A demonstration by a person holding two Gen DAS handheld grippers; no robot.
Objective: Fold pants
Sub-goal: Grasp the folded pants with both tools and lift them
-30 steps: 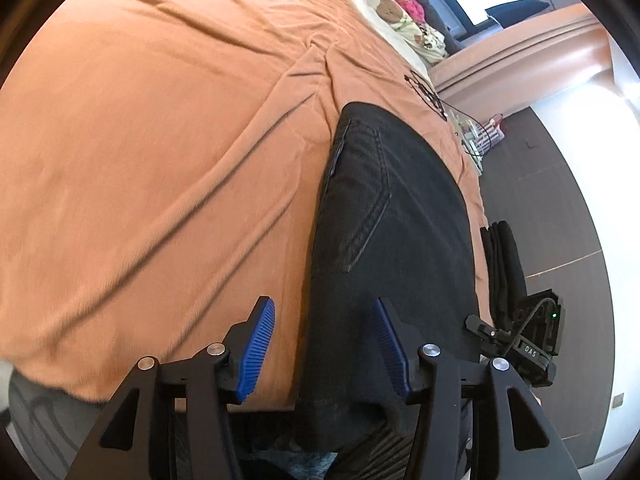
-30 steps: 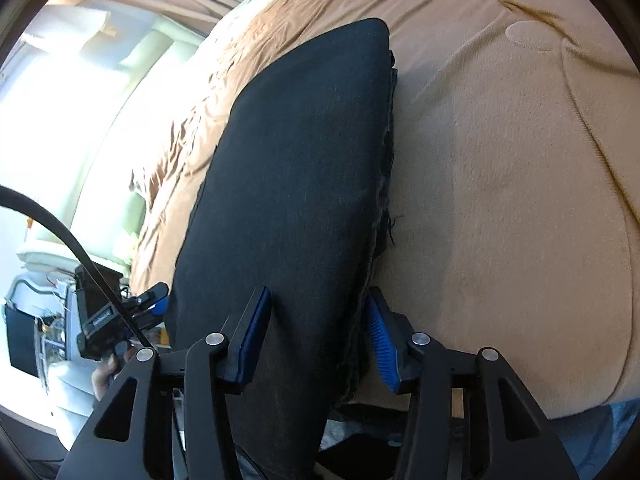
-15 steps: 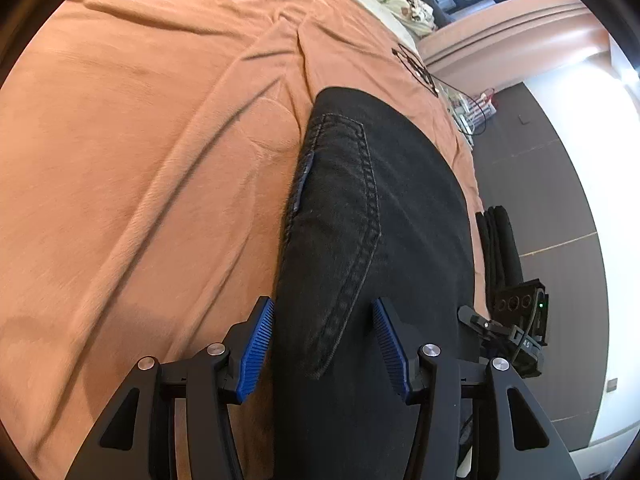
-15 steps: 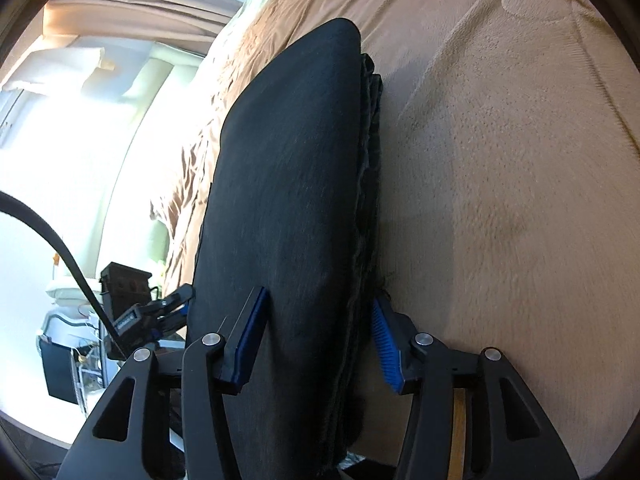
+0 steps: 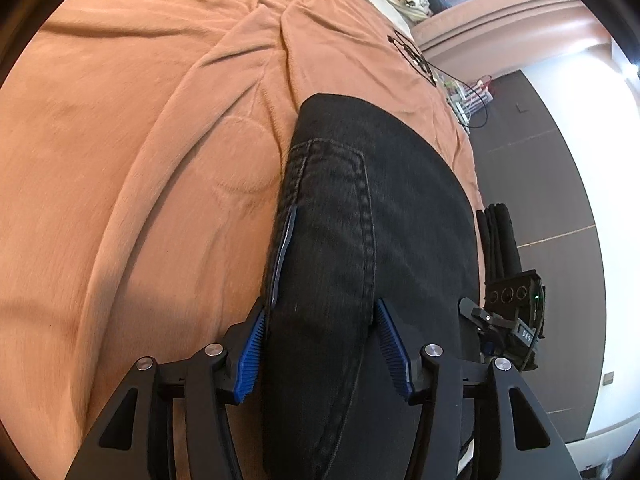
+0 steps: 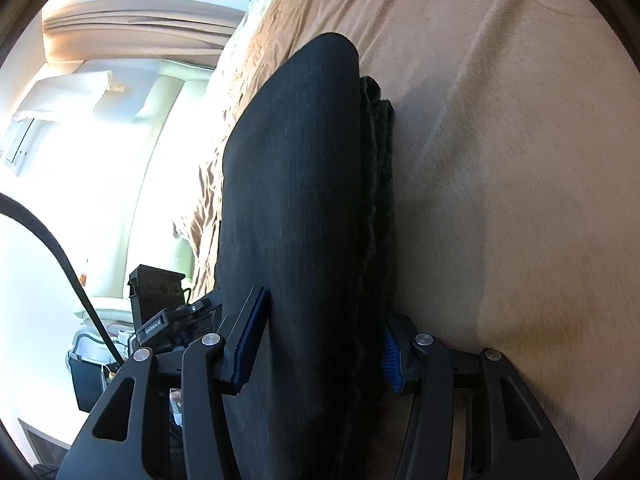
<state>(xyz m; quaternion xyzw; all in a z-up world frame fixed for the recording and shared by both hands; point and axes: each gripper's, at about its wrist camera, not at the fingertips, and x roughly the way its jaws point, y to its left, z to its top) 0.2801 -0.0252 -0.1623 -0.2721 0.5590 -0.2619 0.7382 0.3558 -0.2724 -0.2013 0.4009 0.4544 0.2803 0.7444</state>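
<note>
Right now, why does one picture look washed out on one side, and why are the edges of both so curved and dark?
Right wrist view: daylight from the window side blows out to white, so detail there is lost, while the black pants stay dark and flat. Left wrist view: even light, the pocket stitching on the pants sharp, the orange blanket softly shadowed. Both: the fisheye lens bends lines and leaves black corners.

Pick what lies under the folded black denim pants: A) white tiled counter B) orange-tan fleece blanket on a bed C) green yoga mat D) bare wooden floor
B: the folded black denim pants rest on an orange-tan fleece blanket that covers the bed.
</note>
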